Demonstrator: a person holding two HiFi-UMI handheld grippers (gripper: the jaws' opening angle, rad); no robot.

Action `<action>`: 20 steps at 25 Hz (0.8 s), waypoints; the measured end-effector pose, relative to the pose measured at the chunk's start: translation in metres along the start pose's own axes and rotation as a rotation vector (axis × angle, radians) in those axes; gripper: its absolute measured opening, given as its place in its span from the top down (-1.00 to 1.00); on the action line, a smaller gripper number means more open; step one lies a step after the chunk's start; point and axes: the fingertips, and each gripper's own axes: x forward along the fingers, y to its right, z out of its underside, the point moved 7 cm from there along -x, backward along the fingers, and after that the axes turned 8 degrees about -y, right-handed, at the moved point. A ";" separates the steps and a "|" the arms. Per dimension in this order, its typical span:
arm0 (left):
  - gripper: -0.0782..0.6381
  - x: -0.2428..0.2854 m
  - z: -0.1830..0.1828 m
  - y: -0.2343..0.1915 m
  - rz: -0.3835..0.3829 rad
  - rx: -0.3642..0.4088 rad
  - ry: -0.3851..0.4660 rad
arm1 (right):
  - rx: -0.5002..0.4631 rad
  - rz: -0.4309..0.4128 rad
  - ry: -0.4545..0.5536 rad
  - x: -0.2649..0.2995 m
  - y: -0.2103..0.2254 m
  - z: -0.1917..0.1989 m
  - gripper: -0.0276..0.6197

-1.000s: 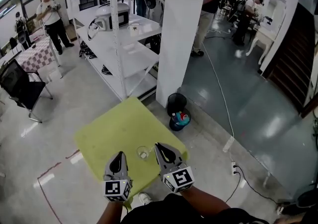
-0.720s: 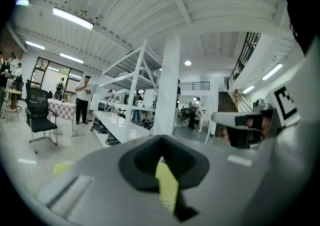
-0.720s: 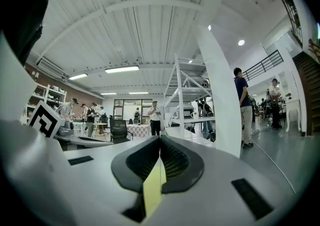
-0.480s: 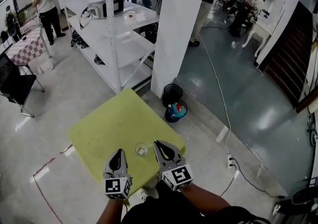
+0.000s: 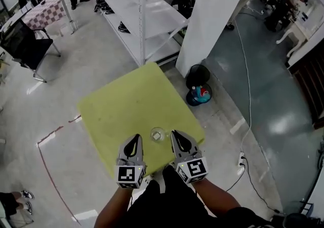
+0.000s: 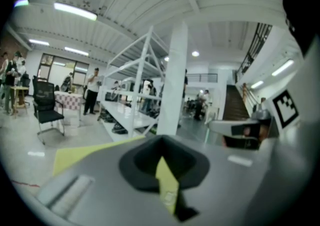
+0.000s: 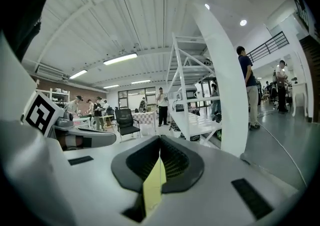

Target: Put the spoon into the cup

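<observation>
Spoon first: no view shows it plainly. The head view gives only a pale speck inside the clear cup [image 5: 158, 134], too small to call a spoon or a glint, so its long axis cannot be read. The cup stands upright on the yellow-green bench [image 5: 119, 108], close to the near edge. It sits between the two gripper tips and just ahead of them, touching neither.

The left gripper [image 5: 134, 142] and the right gripper [image 5: 178, 138] point forward side by side. The right one looks slightly nearer the cup, so my guess is that it has the shorter reach.

Each gripper view shows its jaws pressed together with nothing held, and only a thin yellow strip of bench in the slit between them. Both cameras look out level at the shelves and the white pillar, and neither catches the cup. Only the head view places it.
</observation>
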 end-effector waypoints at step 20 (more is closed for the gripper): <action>0.76 0.035 0.086 -0.039 -0.109 -0.075 -0.138 | 0.048 -0.084 -0.145 0.077 -0.003 0.100 0.88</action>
